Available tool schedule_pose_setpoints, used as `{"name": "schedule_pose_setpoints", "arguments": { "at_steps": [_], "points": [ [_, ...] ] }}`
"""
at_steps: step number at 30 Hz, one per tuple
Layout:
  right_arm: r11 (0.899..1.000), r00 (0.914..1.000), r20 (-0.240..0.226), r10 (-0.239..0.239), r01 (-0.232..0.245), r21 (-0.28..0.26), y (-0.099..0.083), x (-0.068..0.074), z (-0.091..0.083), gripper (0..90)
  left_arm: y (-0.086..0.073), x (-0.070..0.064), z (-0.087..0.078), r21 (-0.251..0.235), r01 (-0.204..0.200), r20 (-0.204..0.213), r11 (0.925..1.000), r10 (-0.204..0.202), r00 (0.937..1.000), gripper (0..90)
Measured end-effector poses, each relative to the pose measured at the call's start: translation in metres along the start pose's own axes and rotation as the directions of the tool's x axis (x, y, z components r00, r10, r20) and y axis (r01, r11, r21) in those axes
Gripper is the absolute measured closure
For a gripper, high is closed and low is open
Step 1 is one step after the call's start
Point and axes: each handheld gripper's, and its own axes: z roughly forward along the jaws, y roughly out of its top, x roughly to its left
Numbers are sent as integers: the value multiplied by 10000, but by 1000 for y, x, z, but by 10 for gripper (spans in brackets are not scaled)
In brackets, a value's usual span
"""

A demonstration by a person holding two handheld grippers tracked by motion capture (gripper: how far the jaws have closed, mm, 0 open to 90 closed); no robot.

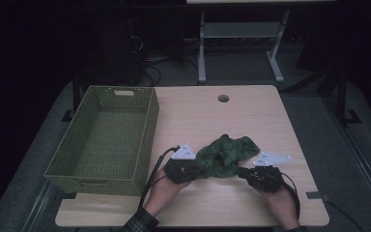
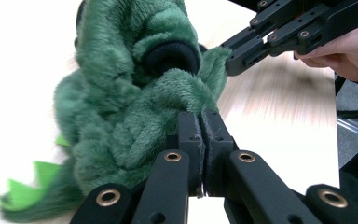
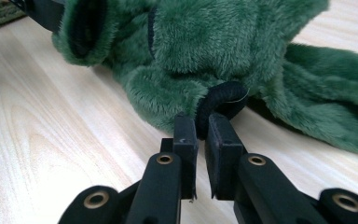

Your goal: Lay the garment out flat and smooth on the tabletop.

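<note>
Both grippers, left gripper [image 2: 204,122] and right gripper [image 3: 202,125], are pinching the green plush garment [image 1: 224,153]; next, lifting it left toward the basket [image 1: 145,140].

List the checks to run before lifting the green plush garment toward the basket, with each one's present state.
1. Left gripper shut on the green plush garment: ok, fur pinched between its fingers.
2. Right gripper shut on the garment's black cuff: ok.
3. Garment free of the table: not ok, it lies on the wood.
4. Basket open for a drop: ok, nothing seen inside.
5. Grip deep enough to hold in a lift: cannot tell.
</note>
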Motion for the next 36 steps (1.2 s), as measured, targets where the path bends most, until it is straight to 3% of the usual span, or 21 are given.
{"name": "schedule_pose_setpoints", "arguments": {
  "at_steps": [10, 16, 22, 27, 30, 32, 36],
  "points": [
    [9994, 9984, 557, 57, -39, -334, -6, -13, -24, 830, 0, 11, -19, -340, 255, -360, 9991, -268, 9990, 882],
    [9984, 9916, 1276, 214, -146, -545, -13, -21, -42, 831, -5, 17, -26, -506, 636, -594, 9967, -665, 9960, 882],
    [9983, 9838, 1744, 404, -325, -480, -24, -30, -58, 830, -16, 23, -20, -16, 944, -723, 9955, -942, 9929, 882],
    [9979, 9820, 1789, 615, -567, -317, -34, -33, -61, 828, -22, 25, -16, 513, 872, -1008, 9949, -817, 9916, 865],
    [9988, 9807, 1895, 476, -444, -210, -35, -31, -61, 780, -19, 23, -21, 323, 749, -1418, 9967, -696, 9874, 789],
    [9993, 9758, 2159, 336, -297, -212, -35, -29, -61, 713, -17, 22, -25, 86, 872, -1524, 9962, -849, 9847, 746],
    [9982, 9742, 2219, 405, -298, -513, -32, -29, -65, 688, -12, 18, -32, -210, 871, -1237, 9960, -890, 9883, 750]
  ]
}}
